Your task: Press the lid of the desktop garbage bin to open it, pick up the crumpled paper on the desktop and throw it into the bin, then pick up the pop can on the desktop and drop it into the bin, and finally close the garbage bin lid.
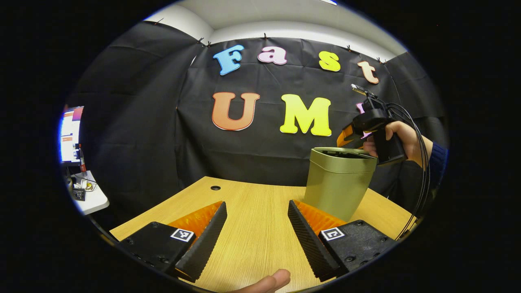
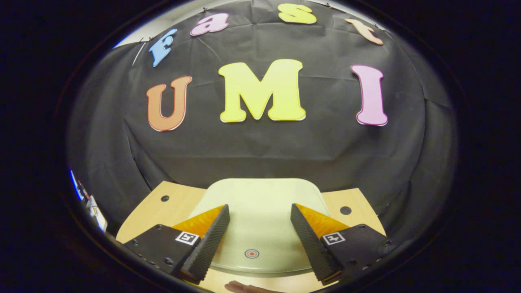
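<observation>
Left gripper (image 1: 257, 213): jaws released, over bare tabletop (image 1: 252, 240) | Right gripper (image 2: 260, 219): jaws released, above closed lid (image 2: 260, 195) of bin (image 1: 340, 183)

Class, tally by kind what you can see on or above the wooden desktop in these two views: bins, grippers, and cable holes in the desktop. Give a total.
Bins: 1, the green garbage bin
Grippers: 2, the left gripper and the right gripper
Cable holes: 2, one cable hole and another cable hole
Total: 5
</observation>
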`<state>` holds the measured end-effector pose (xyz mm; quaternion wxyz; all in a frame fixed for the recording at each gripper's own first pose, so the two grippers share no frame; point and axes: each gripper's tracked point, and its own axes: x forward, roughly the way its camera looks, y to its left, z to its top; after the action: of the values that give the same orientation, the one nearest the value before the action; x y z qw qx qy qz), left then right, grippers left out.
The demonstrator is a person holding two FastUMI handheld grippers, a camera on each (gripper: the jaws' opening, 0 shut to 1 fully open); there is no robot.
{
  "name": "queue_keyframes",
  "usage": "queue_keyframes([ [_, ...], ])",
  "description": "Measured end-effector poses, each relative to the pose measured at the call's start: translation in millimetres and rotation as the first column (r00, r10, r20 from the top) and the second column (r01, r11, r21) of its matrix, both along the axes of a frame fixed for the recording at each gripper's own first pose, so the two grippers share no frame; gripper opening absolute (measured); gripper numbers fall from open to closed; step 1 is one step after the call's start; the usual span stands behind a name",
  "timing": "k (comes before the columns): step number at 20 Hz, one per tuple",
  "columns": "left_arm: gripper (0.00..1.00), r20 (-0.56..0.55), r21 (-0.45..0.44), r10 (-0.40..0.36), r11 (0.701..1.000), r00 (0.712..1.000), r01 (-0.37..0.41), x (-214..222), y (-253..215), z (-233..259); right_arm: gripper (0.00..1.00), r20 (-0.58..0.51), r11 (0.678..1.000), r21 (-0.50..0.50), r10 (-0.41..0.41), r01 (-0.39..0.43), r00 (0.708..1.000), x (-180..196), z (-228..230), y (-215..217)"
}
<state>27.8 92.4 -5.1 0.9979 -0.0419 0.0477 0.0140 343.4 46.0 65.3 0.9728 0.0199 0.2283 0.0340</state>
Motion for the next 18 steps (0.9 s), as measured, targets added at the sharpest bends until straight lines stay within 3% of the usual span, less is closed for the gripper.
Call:
queue_keyframes([
  [18, 0.97, -0.007, -0.029, 0.050, 0.998, 0.999, -0.050, 5, 23, -1, 0.98, 0.193, 1.000, -0.011, 0.000, 0.002, 0.981, -3, -16, -1],
])
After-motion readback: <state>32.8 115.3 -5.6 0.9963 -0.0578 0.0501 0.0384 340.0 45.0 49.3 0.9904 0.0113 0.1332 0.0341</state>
